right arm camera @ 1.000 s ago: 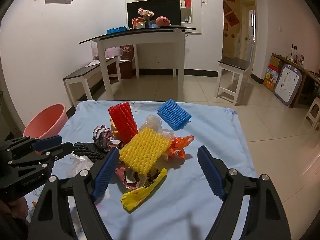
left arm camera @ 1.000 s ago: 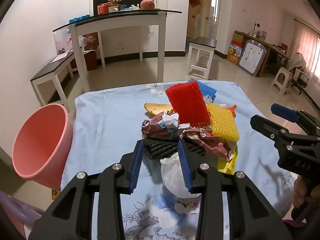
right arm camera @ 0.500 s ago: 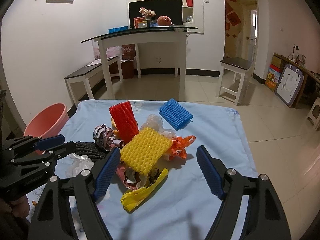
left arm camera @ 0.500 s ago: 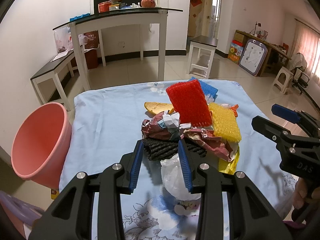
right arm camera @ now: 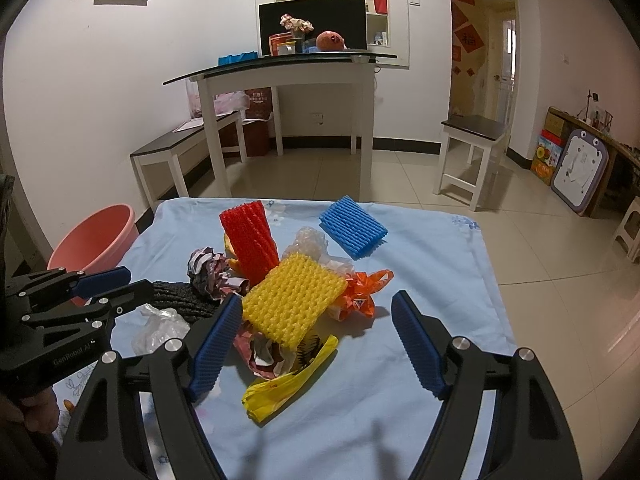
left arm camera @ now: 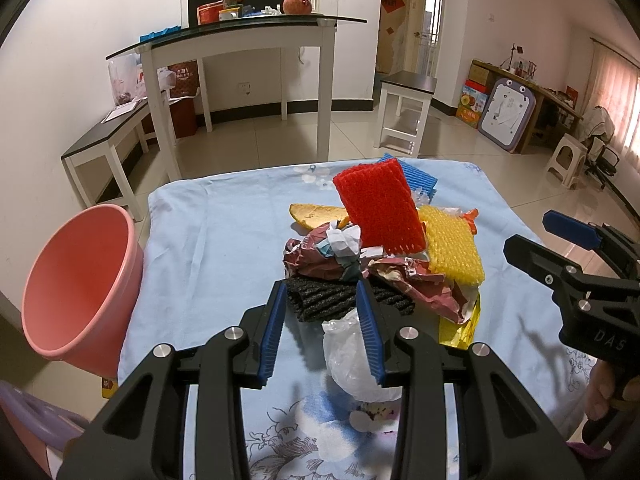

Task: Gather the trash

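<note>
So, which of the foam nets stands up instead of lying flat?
The red foam net. It leans upright in the pile, while the yellow foam net lies on the crumpled trash and the blue foam net rests apart on the cloth.

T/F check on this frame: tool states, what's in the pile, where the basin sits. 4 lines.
1. Both the left tool and the right tool are open and hold nothing. True.
2. The red foam net lies flat under the yellow foam net. False: it stands propped up beside it.
3. The pink basin sits on the cloth amid the trash. False: it is off the table's left edge.
4. The blue foam net lies apart behind the pile. True.
</note>
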Demonstrator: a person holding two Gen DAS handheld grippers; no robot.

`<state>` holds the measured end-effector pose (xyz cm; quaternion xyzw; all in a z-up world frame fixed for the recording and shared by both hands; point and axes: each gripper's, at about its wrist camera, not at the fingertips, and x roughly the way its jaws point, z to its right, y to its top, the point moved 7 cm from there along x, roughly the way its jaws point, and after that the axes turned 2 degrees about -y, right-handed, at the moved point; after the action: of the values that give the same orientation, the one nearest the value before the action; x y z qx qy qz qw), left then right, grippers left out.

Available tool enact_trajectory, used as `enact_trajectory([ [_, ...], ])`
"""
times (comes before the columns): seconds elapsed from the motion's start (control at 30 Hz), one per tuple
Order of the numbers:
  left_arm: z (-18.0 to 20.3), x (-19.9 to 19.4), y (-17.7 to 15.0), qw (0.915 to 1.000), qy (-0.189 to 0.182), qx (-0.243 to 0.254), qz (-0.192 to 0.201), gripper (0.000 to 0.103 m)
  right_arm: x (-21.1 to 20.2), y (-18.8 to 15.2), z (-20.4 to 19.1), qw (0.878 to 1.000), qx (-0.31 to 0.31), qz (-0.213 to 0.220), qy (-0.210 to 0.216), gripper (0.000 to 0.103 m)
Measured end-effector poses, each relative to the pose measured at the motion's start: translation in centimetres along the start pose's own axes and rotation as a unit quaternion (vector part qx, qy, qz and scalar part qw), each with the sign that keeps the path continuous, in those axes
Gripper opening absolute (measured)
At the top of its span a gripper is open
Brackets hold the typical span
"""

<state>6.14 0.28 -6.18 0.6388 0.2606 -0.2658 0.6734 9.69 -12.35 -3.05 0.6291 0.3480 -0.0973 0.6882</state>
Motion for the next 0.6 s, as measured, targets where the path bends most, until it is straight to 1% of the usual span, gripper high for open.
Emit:
enact_trajectory([
  [0.43, 0.12, 0.24, -0.04, 1.0000, -0.003, 0.001, -0.001, 0.037, 0.07, -0.18, 0.00, 1.000, 0.002, -0.002, 0.001, 0.076],
  [0.6, 0.33, 0.01, -0.07, 1.0000, -0.007, 0.001, -0.002, 0.037, 0.23, -0.86, 0.08, 1.000, 0.005, -0.004, 0.002, 0.076],
])
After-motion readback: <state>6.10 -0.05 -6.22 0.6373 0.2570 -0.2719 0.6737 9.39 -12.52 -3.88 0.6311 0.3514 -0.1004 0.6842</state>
